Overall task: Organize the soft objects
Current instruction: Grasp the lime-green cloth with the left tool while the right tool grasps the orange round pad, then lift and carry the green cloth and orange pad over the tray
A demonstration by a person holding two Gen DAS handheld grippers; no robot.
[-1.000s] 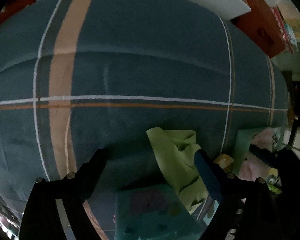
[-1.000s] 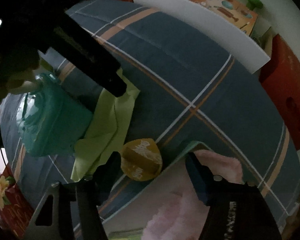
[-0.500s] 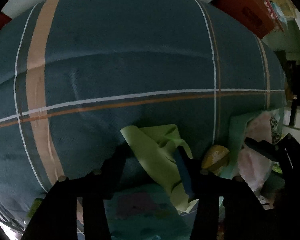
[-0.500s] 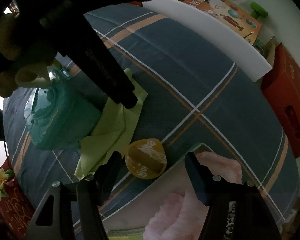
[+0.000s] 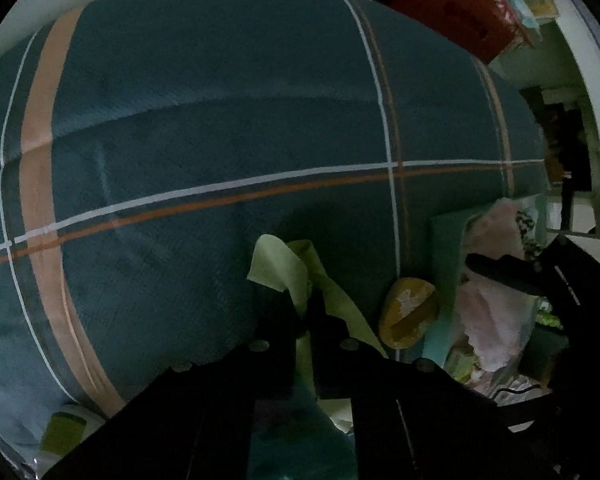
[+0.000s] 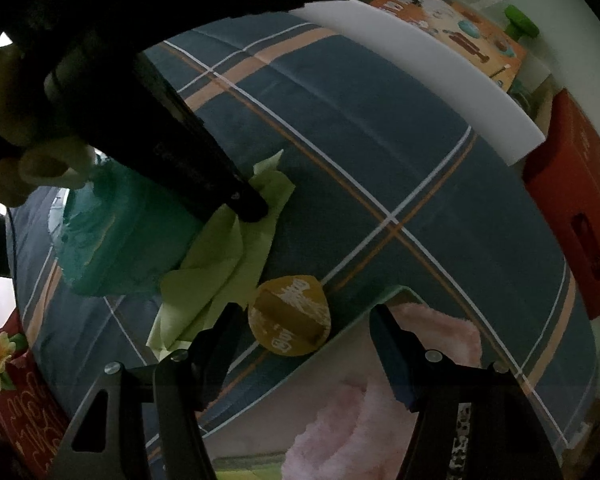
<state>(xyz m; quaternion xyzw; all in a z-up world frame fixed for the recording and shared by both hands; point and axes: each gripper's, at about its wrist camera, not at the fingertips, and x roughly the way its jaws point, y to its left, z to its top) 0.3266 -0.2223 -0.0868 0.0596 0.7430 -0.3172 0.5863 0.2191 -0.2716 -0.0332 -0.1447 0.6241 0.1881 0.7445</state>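
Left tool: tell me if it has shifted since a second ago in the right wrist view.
Yes. The left tool has slid right along the plaid bedsheet, closer to its white-orange stripe crossing, jaws just closing on the green cloth.

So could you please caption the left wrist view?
Left gripper shut on light green cloth on plaid bedsheet.

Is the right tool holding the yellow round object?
No. The right tool is open, its fingers apart from the yellow round object.

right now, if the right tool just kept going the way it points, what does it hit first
Most likely the yellow pouch, which lies between the open fingers of the right tool on the plaid bedsheet. Depth is unclear; it might graze the white bin's rim.
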